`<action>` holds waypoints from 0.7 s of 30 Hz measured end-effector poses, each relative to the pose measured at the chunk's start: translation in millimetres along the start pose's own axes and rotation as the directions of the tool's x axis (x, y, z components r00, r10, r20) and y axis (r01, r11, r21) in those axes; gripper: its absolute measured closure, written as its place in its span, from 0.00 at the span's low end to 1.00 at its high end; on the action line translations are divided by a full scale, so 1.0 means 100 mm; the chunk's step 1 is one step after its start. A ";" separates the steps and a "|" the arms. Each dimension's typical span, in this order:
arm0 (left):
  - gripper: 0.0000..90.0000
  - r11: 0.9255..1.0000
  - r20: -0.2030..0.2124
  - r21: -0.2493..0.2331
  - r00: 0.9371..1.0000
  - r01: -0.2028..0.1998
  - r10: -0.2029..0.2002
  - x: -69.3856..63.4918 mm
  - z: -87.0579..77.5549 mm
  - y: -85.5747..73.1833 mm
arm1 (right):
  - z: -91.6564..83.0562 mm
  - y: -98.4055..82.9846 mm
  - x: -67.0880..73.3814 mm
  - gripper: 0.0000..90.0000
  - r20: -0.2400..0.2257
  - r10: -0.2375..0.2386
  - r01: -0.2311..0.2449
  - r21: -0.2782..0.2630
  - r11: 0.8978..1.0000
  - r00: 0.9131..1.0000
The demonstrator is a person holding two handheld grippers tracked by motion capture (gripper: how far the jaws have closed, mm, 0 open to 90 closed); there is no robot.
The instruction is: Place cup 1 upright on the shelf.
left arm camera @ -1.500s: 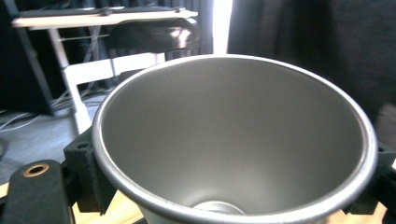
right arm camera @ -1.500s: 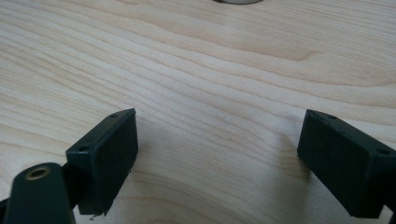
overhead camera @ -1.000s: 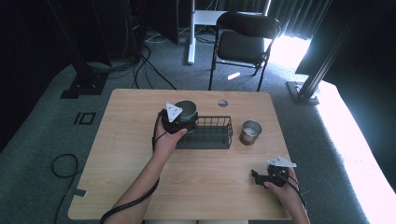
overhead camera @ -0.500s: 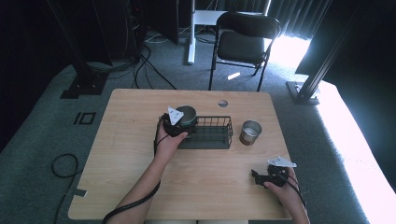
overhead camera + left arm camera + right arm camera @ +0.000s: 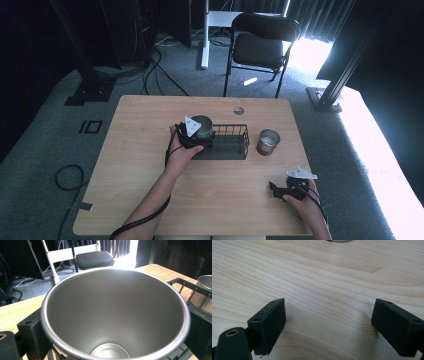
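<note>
A steel cup is upright at the left end of a black wire basket, and my left gripper is shut on it. In the left gripper view the cup's empty inside lies between the two jaws, with a basket wire to the right. I cannot tell whether the cup rests on the basket floor. A second steel cup stands on the table just right of the basket. My right gripper is low over the wood near the front right, open, with nothing between its fingertips.
The wooden table has a round cable hole near its far edge. A black folding chair stands behind the table. The second cup's rim shows beyond the basket in the left gripper view.
My left gripper has carried the cup slightly to the right and nearer, lower into the basket's left end. The right gripper has stayed where it was.
</note>
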State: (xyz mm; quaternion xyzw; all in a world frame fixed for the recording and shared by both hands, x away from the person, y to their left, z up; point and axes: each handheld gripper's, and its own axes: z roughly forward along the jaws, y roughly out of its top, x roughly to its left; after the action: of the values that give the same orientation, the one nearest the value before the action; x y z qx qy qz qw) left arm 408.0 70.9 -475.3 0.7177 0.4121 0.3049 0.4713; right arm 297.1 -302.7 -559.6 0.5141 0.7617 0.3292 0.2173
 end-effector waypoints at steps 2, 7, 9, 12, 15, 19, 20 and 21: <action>0.03 1.000 -0.002 0.003 1.000 0.006 -0.006 0.01 -0.02 0.00 | 0.00 0.00 0.00 0.13 0.000 0.000 0.000 0.000 1.000 1.000; 0.03 1.000 0.006 0.003 1.000 0.020 -0.020 0.00 -0.10 -0.01 | 0.00 0.00 0.00 0.13 0.000 0.000 0.000 0.000 1.000 1.000; 0.03 1.000 0.005 0.010 1.000 0.016 -0.016 0.00 -0.13 -0.02 | 0.00 0.00 0.00 0.13 0.000 0.000 0.000 0.000 1.000 1.000; 0.03 1.000 0.012 0.023 1.000 0.008 -0.009 0.00 -0.18 -0.03 | 0.00 0.00 0.00 0.13 0.000 0.000 0.000 0.000 1.000 1.000; 0.03 0.999 0.014 0.034 1.000 0.011 -0.011 0.03 -0.22 -0.05 | 0.00 0.00 0.00 0.13 0.000 -0.002 0.002 -0.001 1.000 1.000; 0.03 0.999 0.012 0.043 1.000 0.007 -0.007 0.07 -0.28 -0.09 | 0.00 0.00 0.00 0.13 0.001 -0.002 0.002 0.000 1.000 1.000; 0.03 0.999 0.016 0.045 1.000 0.005 -0.006 0.07 -0.30 -0.11 | 0.00 0.00 0.00 0.13 0.001 -0.002 0.002 -0.001 1.000 1.000; 0.03 0.999 0.020 0.048 1.000 0.006 -0.007 0.08 -0.32 -0.12 | 0.00 0.00 0.00 0.13 0.001 -0.002 0.002 -0.001 1.000 1.000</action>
State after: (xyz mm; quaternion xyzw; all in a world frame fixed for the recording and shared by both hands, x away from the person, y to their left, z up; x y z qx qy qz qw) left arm 381.7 94.5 -474.2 0.7306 0.4167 0.2861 0.4590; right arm 297.2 -302.8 -559.6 0.5135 0.7619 0.3290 0.2180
